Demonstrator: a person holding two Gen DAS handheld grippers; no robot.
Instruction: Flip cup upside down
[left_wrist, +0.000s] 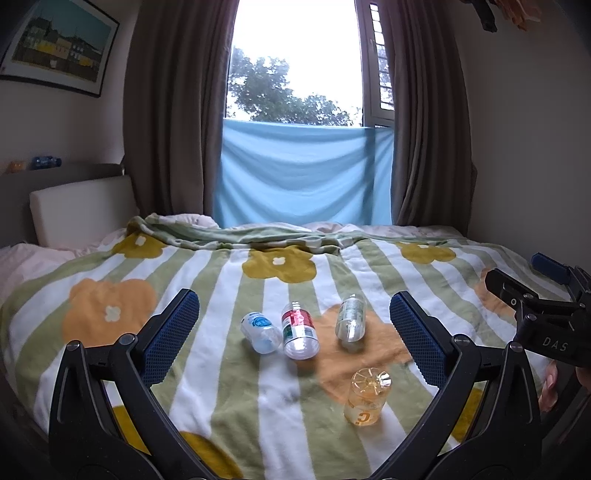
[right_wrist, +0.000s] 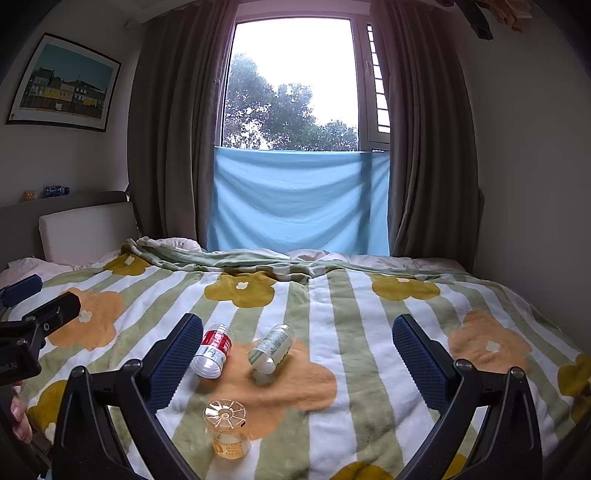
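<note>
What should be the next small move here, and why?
Probably reach the right gripper toward the silver-label cup lying on its side on the blanket. Both grippers are open and empty, the orange cup already stands base up, and the red-label cup and blue-label cup also lie tipped over.
</note>
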